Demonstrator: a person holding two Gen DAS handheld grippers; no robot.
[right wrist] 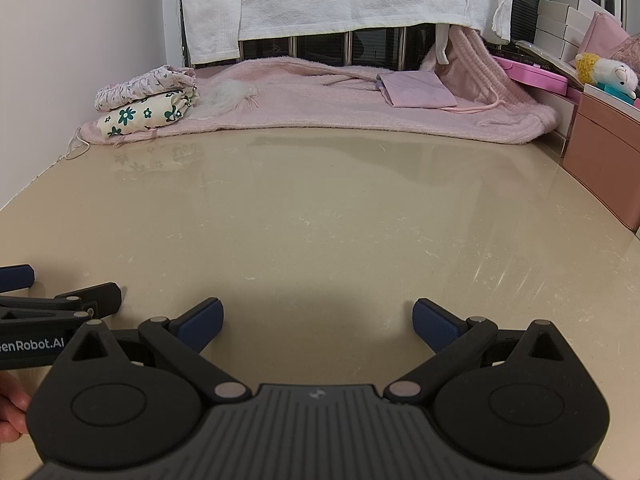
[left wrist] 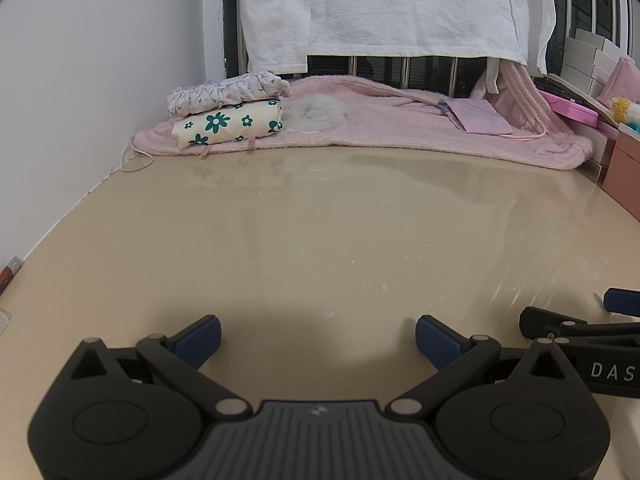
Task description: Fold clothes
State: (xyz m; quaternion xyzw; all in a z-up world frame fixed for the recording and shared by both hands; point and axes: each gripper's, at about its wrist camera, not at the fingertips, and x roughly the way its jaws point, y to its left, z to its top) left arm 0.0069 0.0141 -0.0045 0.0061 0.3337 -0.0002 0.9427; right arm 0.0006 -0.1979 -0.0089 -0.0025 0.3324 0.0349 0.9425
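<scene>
Two folded garments are stacked at the far left of the beige table [left wrist: 320, 240]: a cream one with green flowers [left wrist: 228, 123] [right wrist: 148, 117] below, and a pale ruffled one with small prints [left wrist: 226, 91] [right wrist: 140, 84] on top. They rest on a spread pink fleece garment [left wrist: 380, 124] [right wrist: 320, 96]. A folded pink piece [left wrist: 478, 115] [right wrist: 418, 89] lies on its right part. My left gripper [left wrist: 318, 338] is open and holds nothing, low over the near table. My right gripper [right wrist: 318, 322] is open and holds nothing, beside the left one.
White towels [left wrist: 380, 4] hang over a railing behind the table. A white wall [left wrist: 100, 80] borders the left. Pink storage boxes [right wrist: 604, 160], white boxes [right wrist: 560, 24] and a plush toy [right wrist: 612, 72] stand at the right. A white fluffy pompom [left wrist: 318, 114] lies on the fleece.
</scene>
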